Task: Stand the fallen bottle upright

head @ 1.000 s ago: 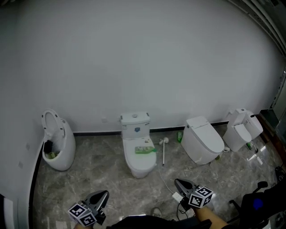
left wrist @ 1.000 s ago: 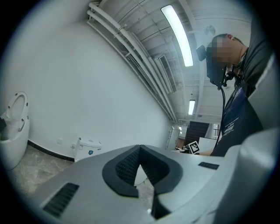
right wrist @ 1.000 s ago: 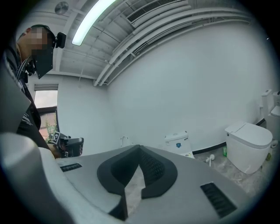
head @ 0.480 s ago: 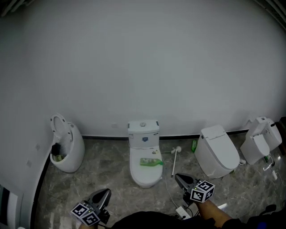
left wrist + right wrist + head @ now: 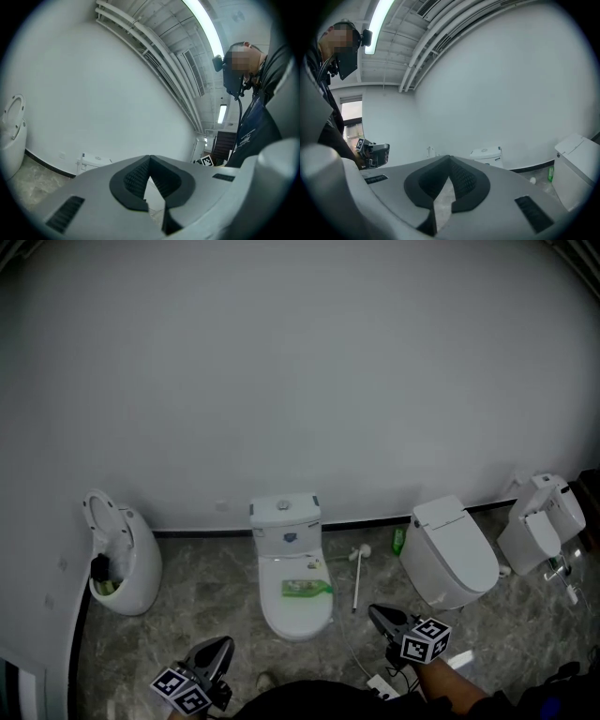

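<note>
A green bottle point(image 5: 307, 589) lies on its side on the closed lid of the middle white toilet point(image 5: 292, 613). Both grippers are low in the head view, well short of that toilet. My left gripper point(image 5: 221, 648) is shut with nothing in it; in the left gripper view its pads point(image 5: 138, 176) meet at the tip. My right gripper point(image 5: 377, 613) is also shut and empty, and its pads point(image 5: 461, 178) are closed together. The toilet's tank point(image 5: 486, 154) shows beyond the right gripper's jaws.
A second green bottle point(image 5: 398, 541) stands upright on the floor beside the right toilet point(image 5: 454, 559). A toilet brush point(image 5: 357, 573) lies on the floor between the two toilets. An open toilet point(image 5: 117, 554) stands at the left and another fixture point(image 5: 539, 526) at the far right. A white wall is behind.
The head view has shifted: the middle toilet with the bottle now sits lower and slightly left in the frame. Both grippers stay shut at the bottom edge.
</note>
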The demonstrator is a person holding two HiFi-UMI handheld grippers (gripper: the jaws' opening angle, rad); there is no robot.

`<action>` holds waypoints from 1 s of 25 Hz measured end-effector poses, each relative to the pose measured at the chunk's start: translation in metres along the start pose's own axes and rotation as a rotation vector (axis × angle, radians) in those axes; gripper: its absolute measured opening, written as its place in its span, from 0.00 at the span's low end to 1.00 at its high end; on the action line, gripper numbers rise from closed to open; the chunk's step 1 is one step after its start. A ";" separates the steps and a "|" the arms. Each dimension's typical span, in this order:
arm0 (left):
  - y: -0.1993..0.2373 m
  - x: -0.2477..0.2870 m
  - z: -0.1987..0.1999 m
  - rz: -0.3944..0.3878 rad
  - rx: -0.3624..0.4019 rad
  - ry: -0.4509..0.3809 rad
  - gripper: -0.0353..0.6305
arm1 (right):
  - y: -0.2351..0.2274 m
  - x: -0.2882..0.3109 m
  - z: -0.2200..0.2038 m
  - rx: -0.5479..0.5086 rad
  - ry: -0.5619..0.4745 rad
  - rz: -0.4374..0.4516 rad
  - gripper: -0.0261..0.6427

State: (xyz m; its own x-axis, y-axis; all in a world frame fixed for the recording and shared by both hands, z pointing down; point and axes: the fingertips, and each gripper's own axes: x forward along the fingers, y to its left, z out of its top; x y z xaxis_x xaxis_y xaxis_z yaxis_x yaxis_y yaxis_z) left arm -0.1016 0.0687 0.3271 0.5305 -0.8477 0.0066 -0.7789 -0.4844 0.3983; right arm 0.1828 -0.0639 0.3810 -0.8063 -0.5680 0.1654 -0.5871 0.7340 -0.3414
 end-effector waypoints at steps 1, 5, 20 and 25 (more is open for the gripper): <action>0.014 0.006 0.003 -0.019 -0.001 0.001 0.09 | -0.001 0.011 0.002 -0.005 0.001 -0.012 0.05; 0.074 0.026 0.032 -0.095 0.005 0.019 0.09 | 0.003 0.062 0.023 -0.019 -0.011 -0.070 0.05; 0.245 0.077 0.107 -0.224 -0.008 0.057 0.09 | 0.010 0.221 0.059 -0.037 -0.001 -0.175 0.05; 0.257 0.113 0.104 -0.174 -0.021 0.073 0.09 | -0.036 0.242 0.073 -0.018 -0.002 -0.145 0.05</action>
State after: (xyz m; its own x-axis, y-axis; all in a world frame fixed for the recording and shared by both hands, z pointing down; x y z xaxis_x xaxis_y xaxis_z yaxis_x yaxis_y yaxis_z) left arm -0.2765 -0.1740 0.3352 0.6802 -0.7331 0.0019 -0.6664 -0.6173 0.4181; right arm 0.0140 -0.2547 0.3658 -0.7129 -0.6692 0.2097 -0.6985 0.6509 -0.2975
